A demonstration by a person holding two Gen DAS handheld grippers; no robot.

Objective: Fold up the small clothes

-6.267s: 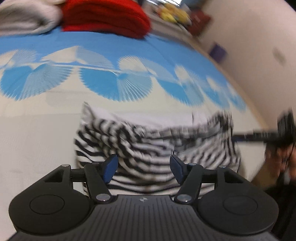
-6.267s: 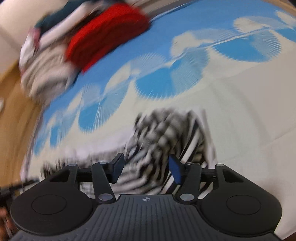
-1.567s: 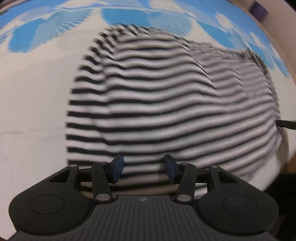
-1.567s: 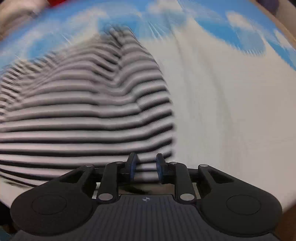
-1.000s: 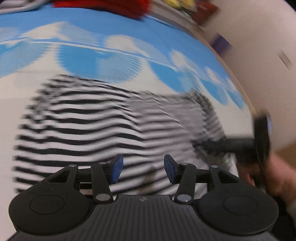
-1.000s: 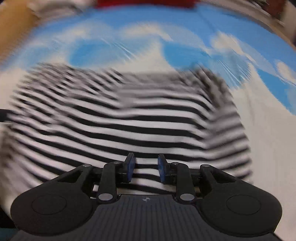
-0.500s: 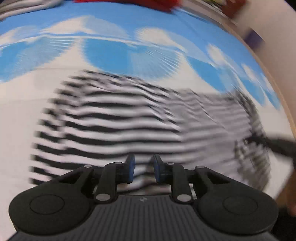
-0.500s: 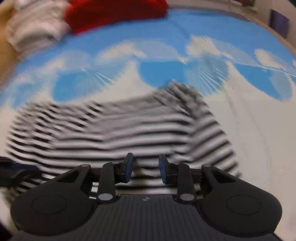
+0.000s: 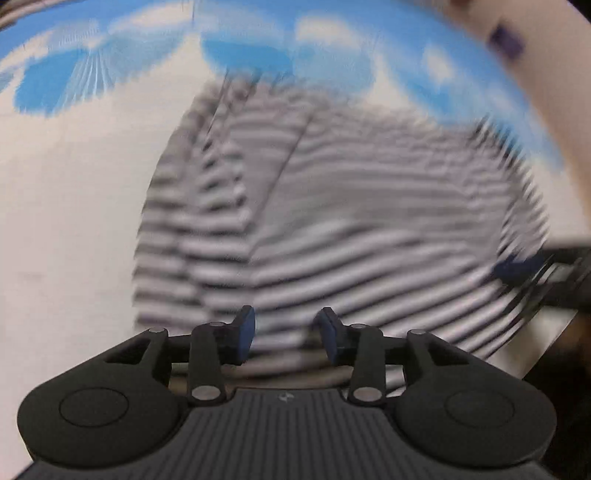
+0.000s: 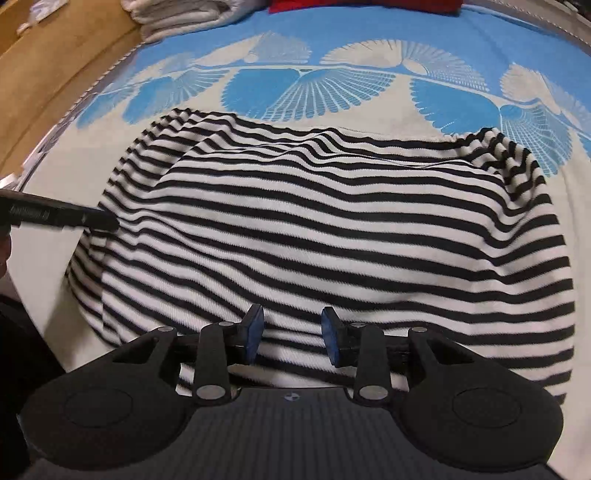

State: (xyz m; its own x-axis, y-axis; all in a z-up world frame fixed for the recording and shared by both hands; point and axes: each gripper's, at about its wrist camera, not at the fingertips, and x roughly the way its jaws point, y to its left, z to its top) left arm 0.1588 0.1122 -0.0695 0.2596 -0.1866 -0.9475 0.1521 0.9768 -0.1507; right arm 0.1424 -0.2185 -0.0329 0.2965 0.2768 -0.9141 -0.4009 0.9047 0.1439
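Blur smears the left wrist view. Left gripper [image 9: 287,334] tips steeply down over the bed. Its jaws have just been opening; they stand apart, nothing is between them, and no pad presses on cloth. The bed cover [image 9: 66,192] is white with blue fan shapes at the far side, and a pale wall [image 9: 554,92] is at the top right. The striped top [image 9: 351,229] lies spread on the cover, just past the fingertips. The right gripper [image 9: 517,267] shows as a dark blur at the top's right edge.

Right wrist view is sharp. The right gripper [image 10: 291,334] also points steeply down, jaws apart and just opening, nothing between them. The top [image 10: 314,229] lies flat just ahead, filling the middle. The left gripper [image 10: 107,221] reaches the top's left edge. Past the blue fans sit a red cloth [image 10: 365,5] and a white pile [image 10: 177,18]. Brown wood [image 10: 48,62] runs along the left.
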